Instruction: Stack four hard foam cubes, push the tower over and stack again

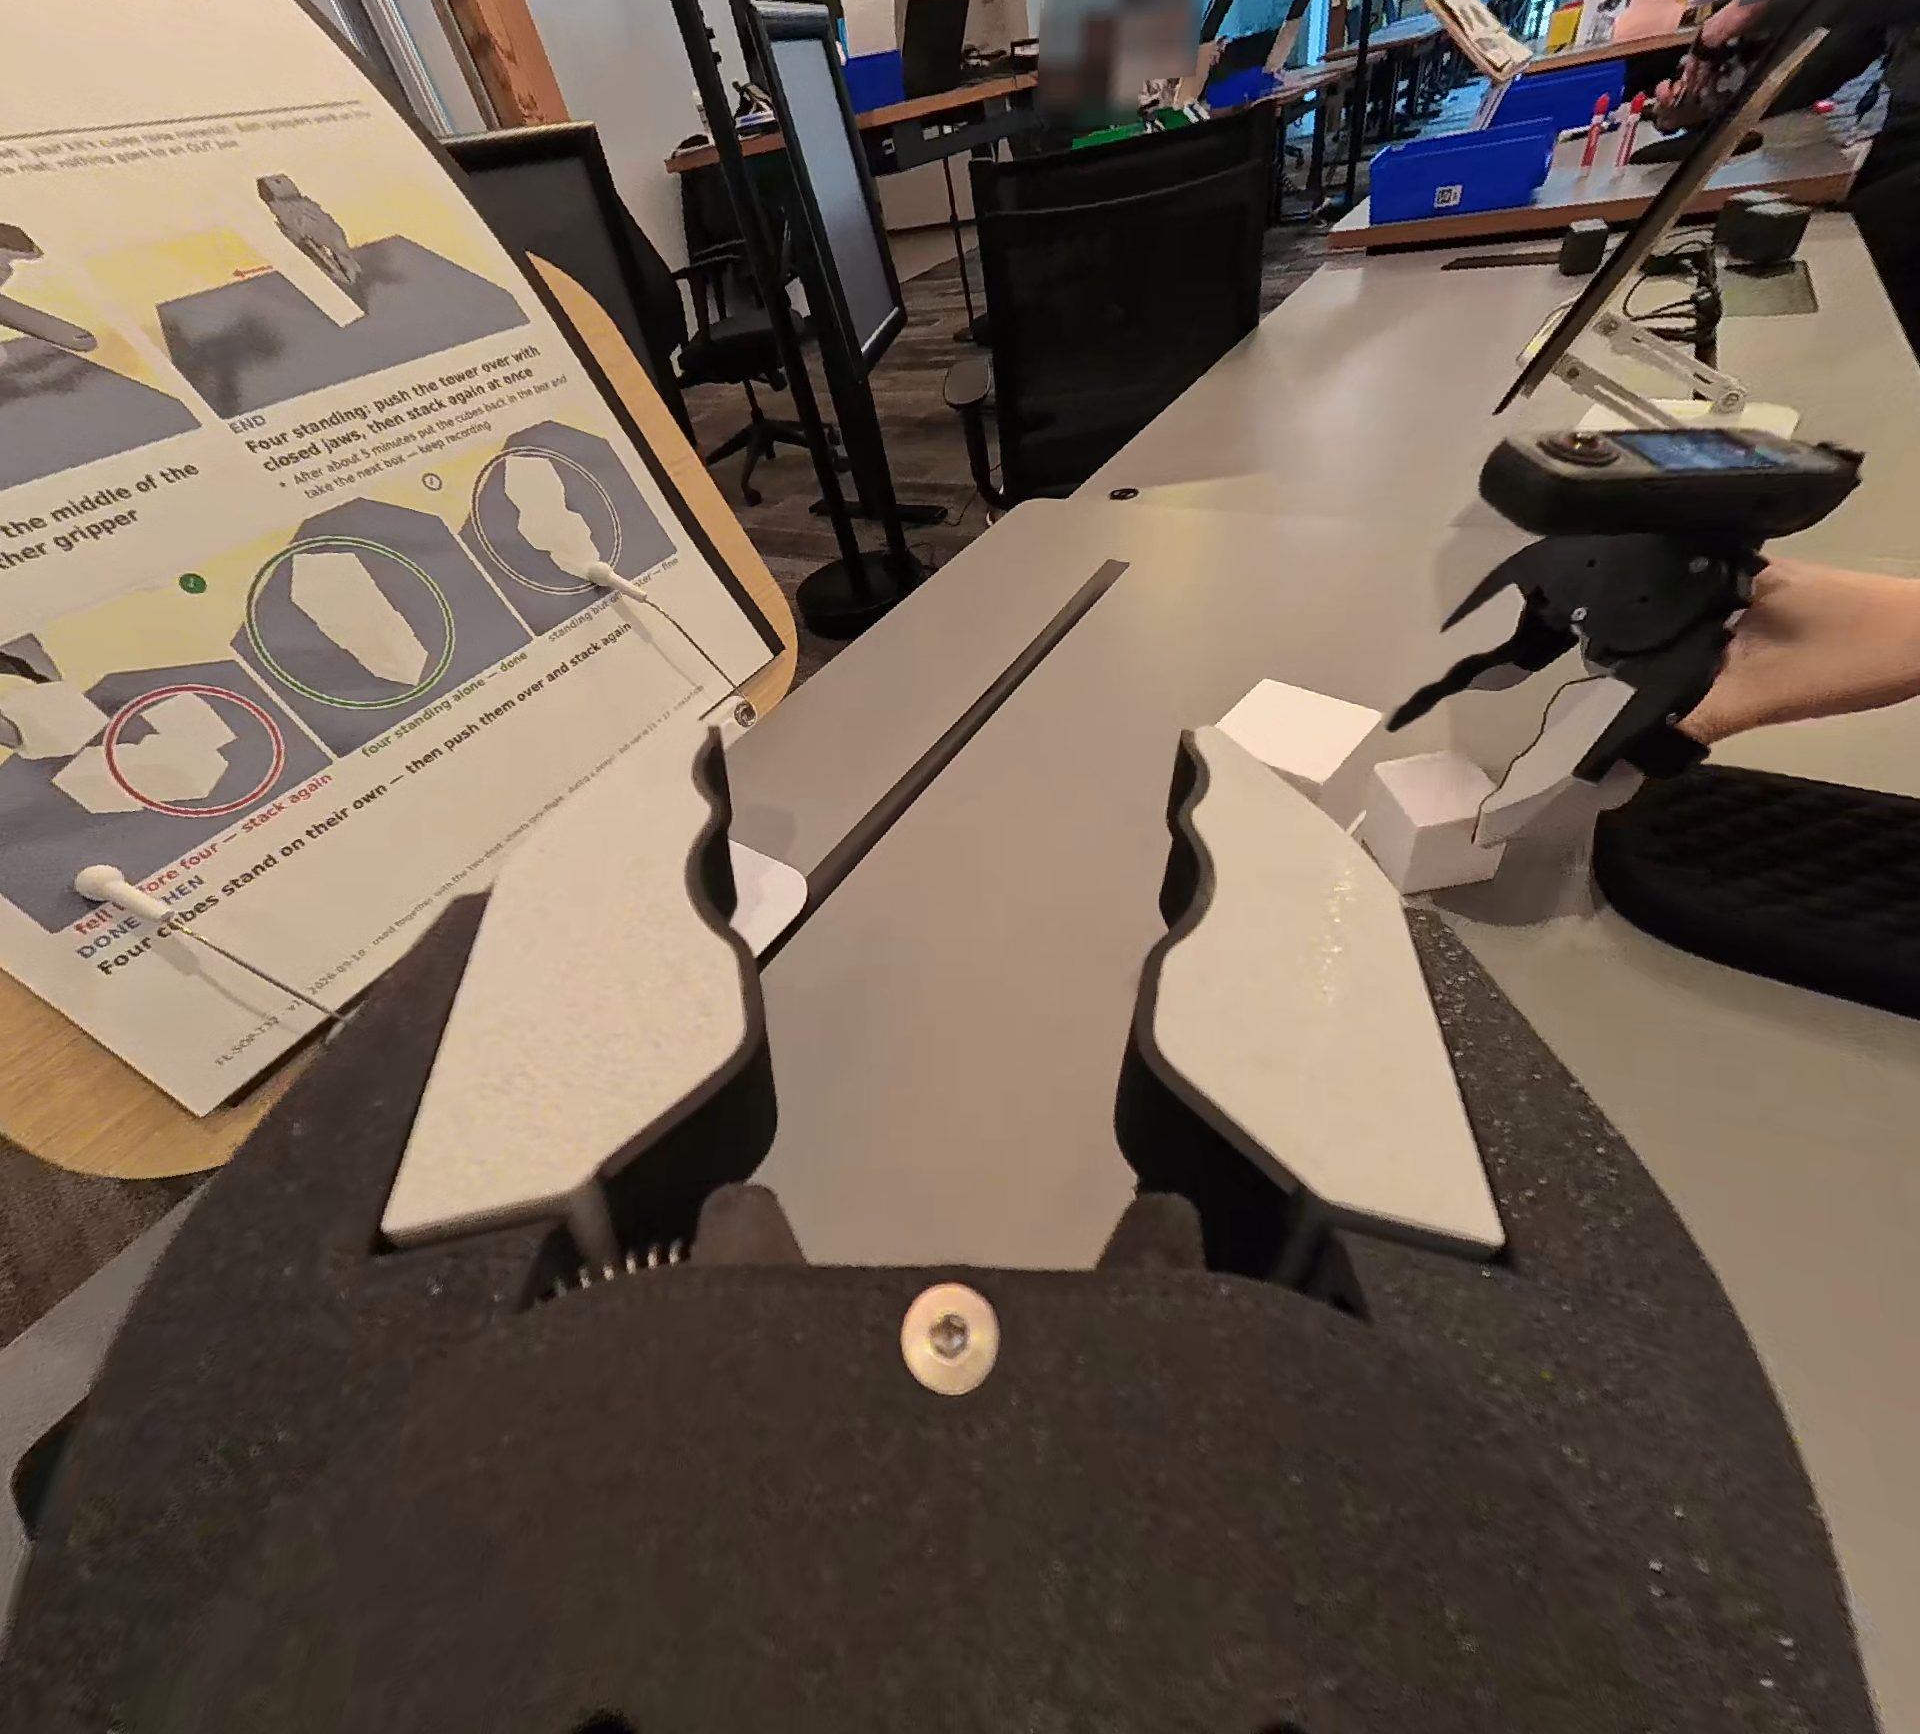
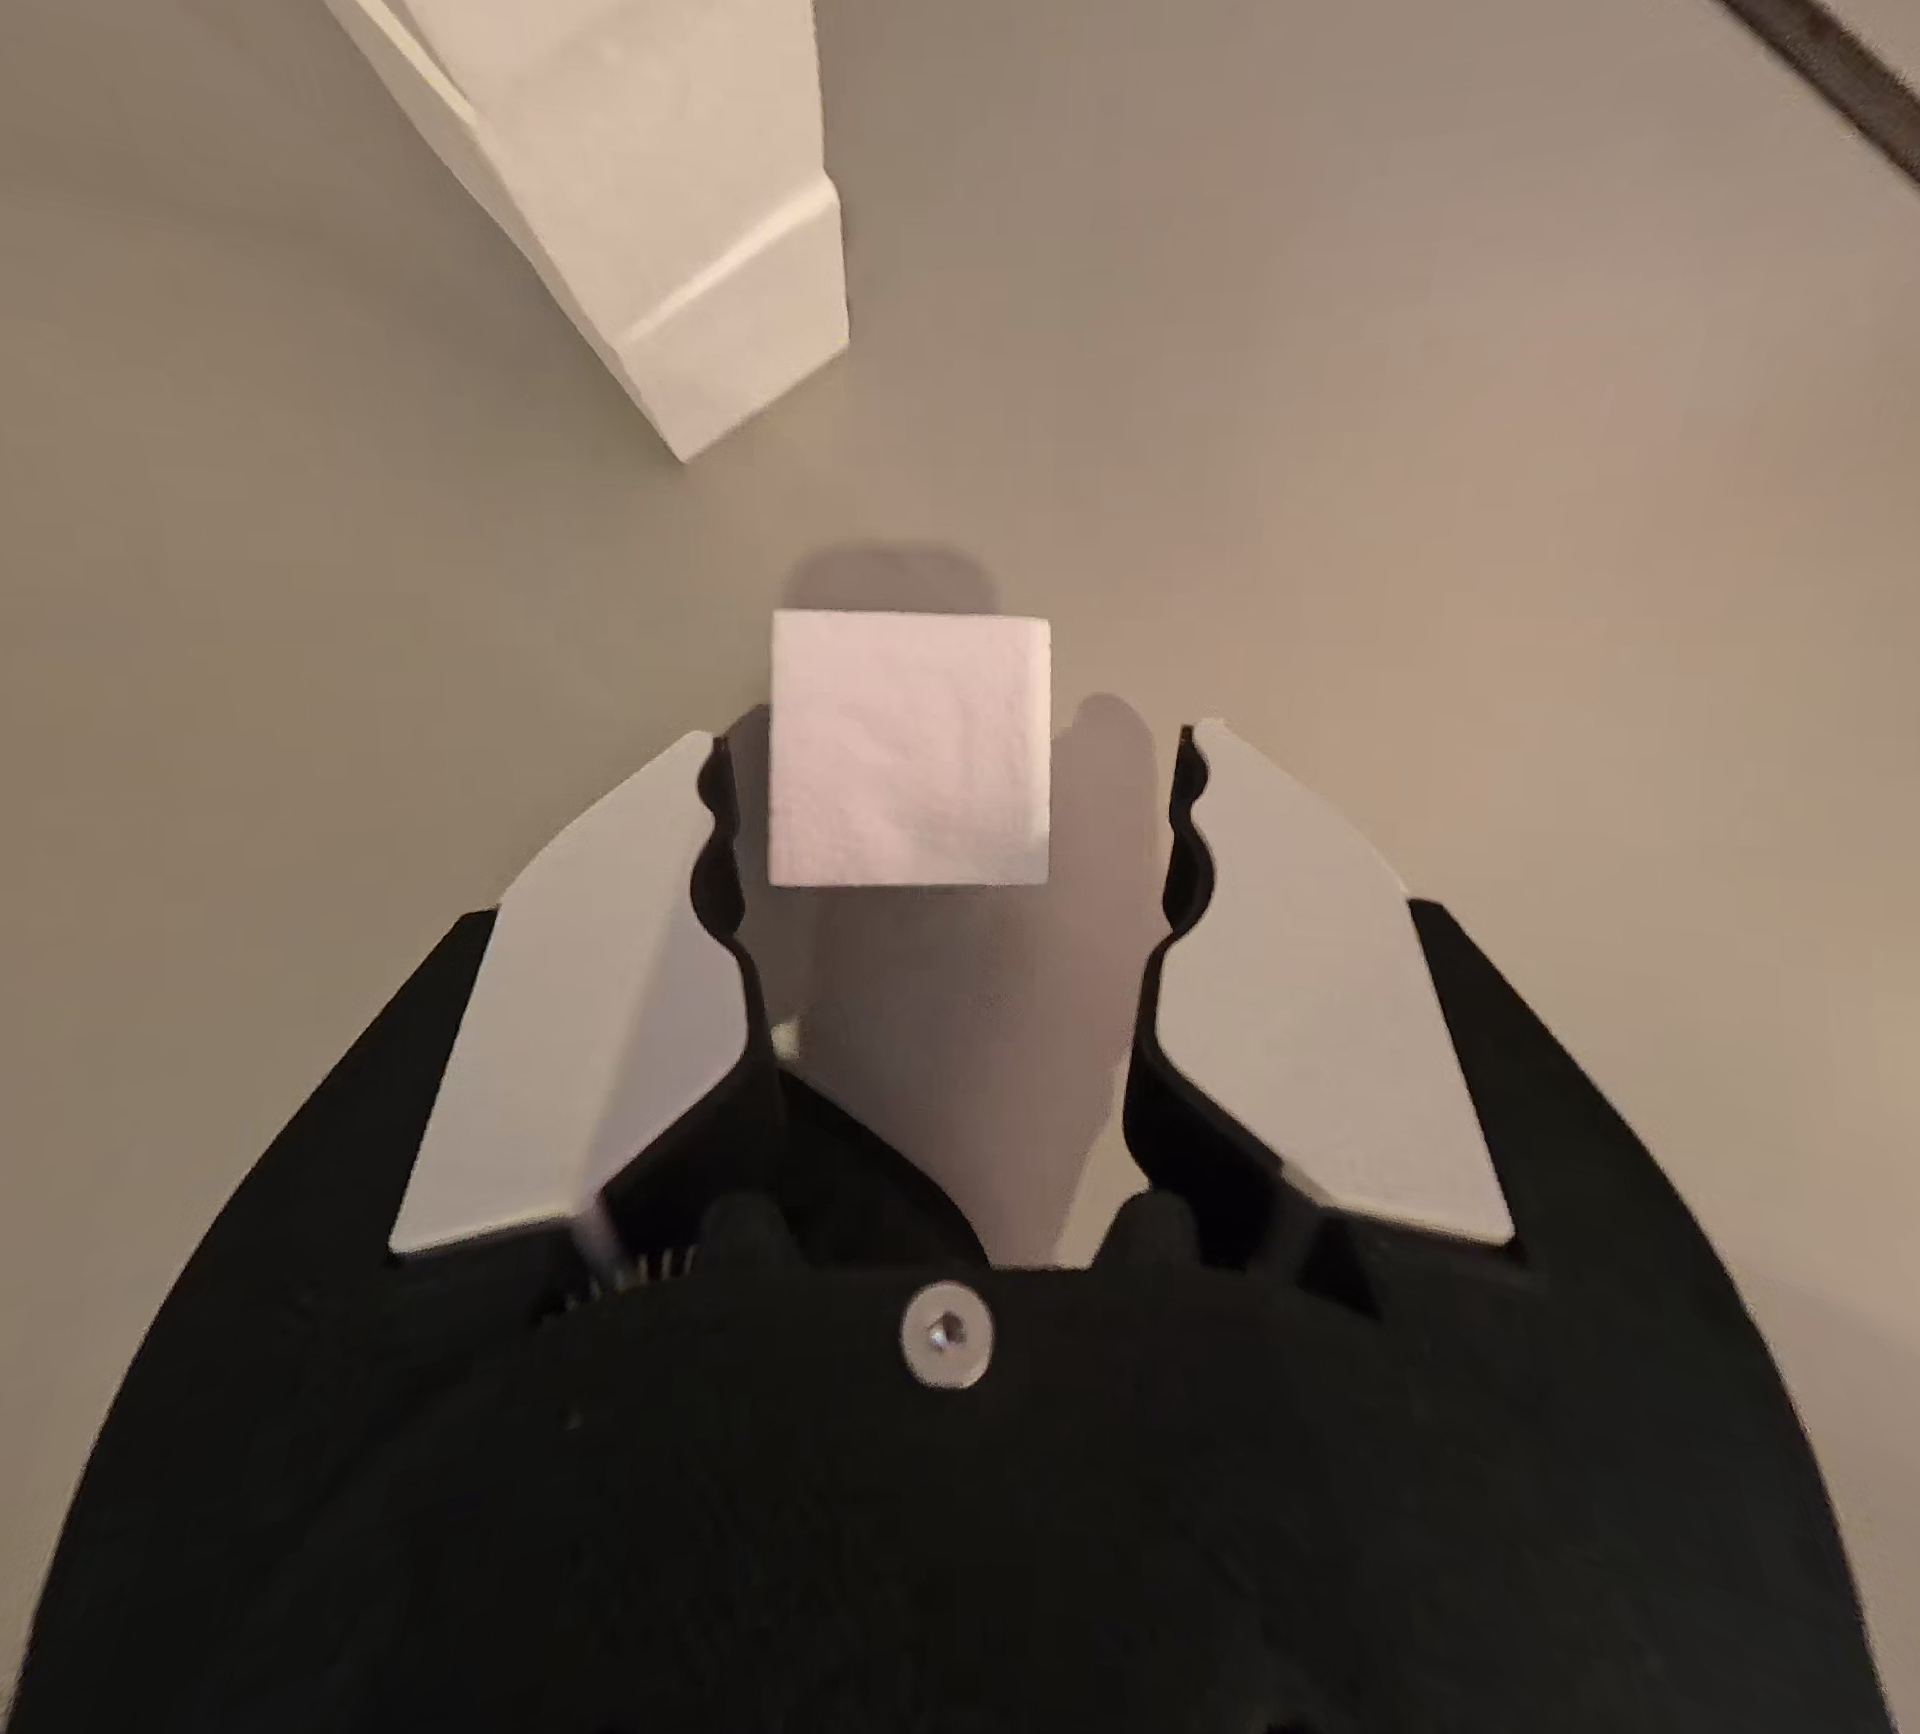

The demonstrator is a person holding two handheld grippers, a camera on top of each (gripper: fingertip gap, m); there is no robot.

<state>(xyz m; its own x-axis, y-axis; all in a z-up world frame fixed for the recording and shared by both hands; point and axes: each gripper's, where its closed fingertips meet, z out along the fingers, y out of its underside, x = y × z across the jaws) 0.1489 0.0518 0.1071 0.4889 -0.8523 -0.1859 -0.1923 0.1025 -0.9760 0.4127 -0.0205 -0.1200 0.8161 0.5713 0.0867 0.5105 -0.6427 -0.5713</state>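
Room: open office/workshop, rows of benches, blue bins (image 1: 1455,172) at 1 o'clock in left wrist view, black mesh chair (image 1: 1117,313) at 12, dark upright panel on a stand (image 1: 831,198) at 11.

Worktop (image 1: 1299,396): light grey, matte, with a dark slot (image 1: 956,718) running diagonally from centre toward 1 o'clock.

Instruction board (image 1: 312,541): large, pinned sheet with diagrams, propped tilted at 9–10 o'clock in left wrist view.

Black perforated pad (image 1: 1766,874): at 3 o'clock, on the worktop, under the person's hand (image 1: 1808,645).

Left tool (image 1: 951,770): released, jaws wide apart, nothing between them, only bare worktop and slot.

Right tool (image 2: 951,739): released, jaws spread, pointing straight down at the worktop. In left wrist view it sits at 2–3 o'clock (image 1: 1455,749), held by the hand, small camera on top.

Stacked cubes (image 2: 644,126): white column at 11 o'clock in right wrist view, long axis vertical, seen from above so it leans toward 11 in frame. A seam shows near its base; cube count can't be told.

Single cube (image 2: 909,749): white foam, on the worktop between the right tool's fingertips, closer to the left-of-frame finger, gap on the other side. Not gripped. Faces square to the jaws; no long axis. Near the column, apart from it.

In left wrist view two white cubes show: one (image 1: 1429,817) under the right tool, one (image 1: 1299,734) just beside it at 10 o'clock.
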